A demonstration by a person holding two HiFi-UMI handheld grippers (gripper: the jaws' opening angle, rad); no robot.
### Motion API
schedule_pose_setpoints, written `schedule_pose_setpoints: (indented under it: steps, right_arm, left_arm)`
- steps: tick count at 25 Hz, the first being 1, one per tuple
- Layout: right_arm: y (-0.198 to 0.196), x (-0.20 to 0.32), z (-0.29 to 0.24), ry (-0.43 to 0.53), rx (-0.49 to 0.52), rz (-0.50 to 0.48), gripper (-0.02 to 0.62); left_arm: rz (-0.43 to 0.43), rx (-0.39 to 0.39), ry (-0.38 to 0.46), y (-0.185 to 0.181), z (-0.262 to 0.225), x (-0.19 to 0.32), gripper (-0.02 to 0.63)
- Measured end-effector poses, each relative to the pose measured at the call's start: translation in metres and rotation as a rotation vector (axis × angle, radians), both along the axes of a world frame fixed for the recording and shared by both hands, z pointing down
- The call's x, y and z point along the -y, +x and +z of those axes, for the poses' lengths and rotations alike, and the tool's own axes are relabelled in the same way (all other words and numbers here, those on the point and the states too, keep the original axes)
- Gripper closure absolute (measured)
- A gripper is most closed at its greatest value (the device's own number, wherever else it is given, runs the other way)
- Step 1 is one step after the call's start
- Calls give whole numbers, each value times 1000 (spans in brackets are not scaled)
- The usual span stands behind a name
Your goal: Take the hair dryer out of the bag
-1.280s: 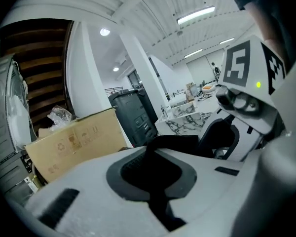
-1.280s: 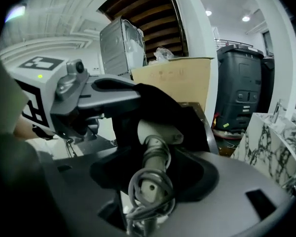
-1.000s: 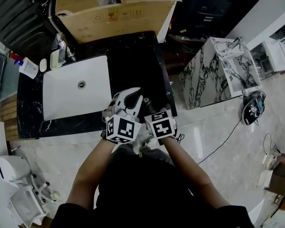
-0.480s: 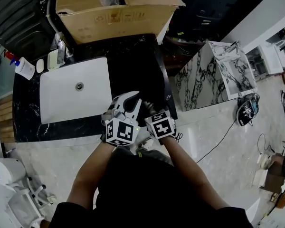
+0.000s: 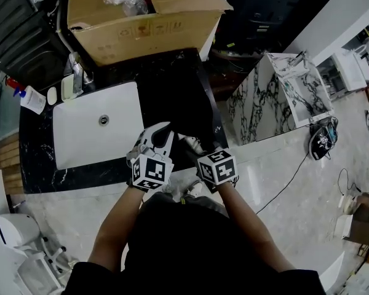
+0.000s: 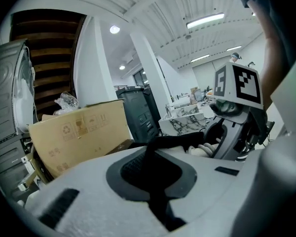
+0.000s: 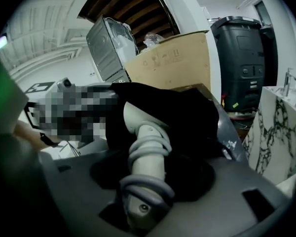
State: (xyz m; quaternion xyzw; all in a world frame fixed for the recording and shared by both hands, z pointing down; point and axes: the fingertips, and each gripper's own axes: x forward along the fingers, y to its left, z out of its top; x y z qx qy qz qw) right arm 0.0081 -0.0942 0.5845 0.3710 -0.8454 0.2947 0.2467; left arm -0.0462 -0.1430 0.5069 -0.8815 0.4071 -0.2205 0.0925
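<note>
While the left gripper [image 6: 150,152], fully closed, pinches a fold of the black bag [image 6: 185,141] near the front edge of the black countertop [image 5: 172,85], the right gripper [image 7: 147,181] has just been closing, at a wide setting, round the handle of the hair dryer [image 7: 138,117]. The handle protrudes from the bag's mouth and the head end is inside. The pads appear to bear on the handle, though the wide-angle view leaves contact uncertain.

Handling: the dryer is probably rigid, smooth plastic and head-heavy. Its cord [image 7: 144,189] (wound in loops round the handle) offers a softer, less slippery purchase but may shift. Mid-handle, across the loops, looks the best hold. The limp bag will likely drag along unless held back.

Surroundings: a white sink basin [image 5: 98,125] lies to the left, a cardboard box [image 5: 147,23] behind and a marble-patterned block [image 5: 277,97] to the right. None of these obstructs; only the bag's cloth does.
</note>
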Motion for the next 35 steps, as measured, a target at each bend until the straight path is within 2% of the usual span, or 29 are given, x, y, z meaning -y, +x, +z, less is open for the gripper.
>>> schedule_pose_setpoints:
  steps: [11,16,28,35]
  right_arm:
    - [0,-20,-30,91,16,-126,347]
    - [7,-35,-48,113,79,-157,347]
    - [16,-47,-73,156,156,-193,347]
    - [24,-48,-77,165,160,-203,347]
  left_arm:
    - [-56,-83,-63,-24,-5,32,583]
    - [-68,-119,-92,-30,-9,42,583]
    - [-74,-107,-113,-23,-3,44,583]
    - [-62,-125,-111,-16,-7,40,583]
